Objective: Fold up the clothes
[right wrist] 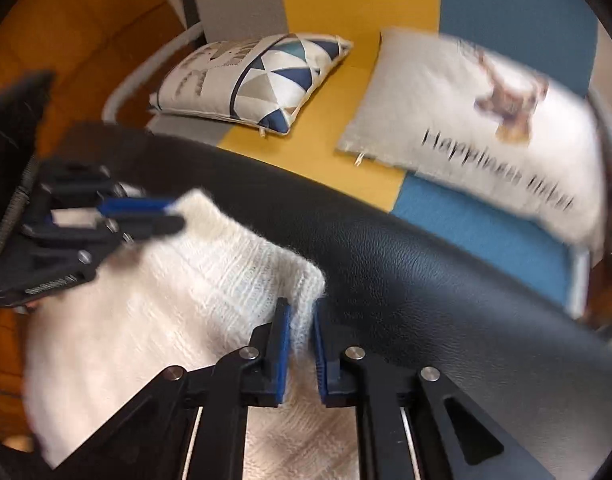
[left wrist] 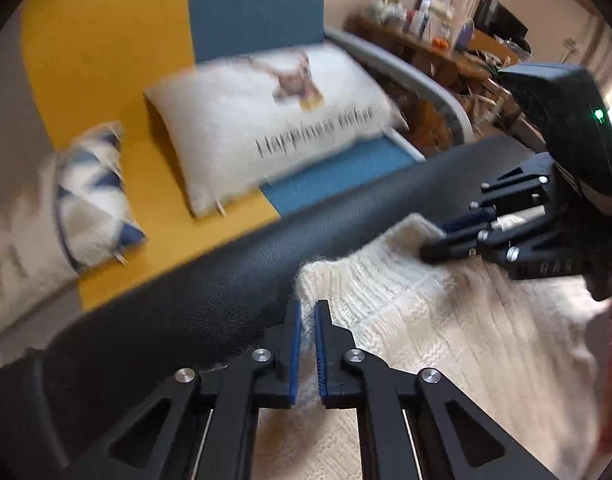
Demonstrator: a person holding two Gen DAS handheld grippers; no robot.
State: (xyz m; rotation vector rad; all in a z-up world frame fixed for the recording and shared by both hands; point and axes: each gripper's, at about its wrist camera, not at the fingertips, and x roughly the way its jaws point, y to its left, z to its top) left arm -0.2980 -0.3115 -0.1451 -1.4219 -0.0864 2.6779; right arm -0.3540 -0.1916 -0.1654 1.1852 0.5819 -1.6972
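Each gripper, left [left wrist: 308,312] and right [right wrist: 301,312], pinches a sweater [left wrist: 446,320] corner (fingers nearly closed).

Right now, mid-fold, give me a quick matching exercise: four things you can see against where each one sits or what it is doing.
Things:
1. left hand-held gripper
2. sweater
3. dog pillow
4. triangle pillow

States:
A. lies on the yellow seat
B. lies on the black surface
C. clamps a sweater corner
D. rests partly on the blue seat

Pairs: 1-C, 2-B, 3-D, 4-A
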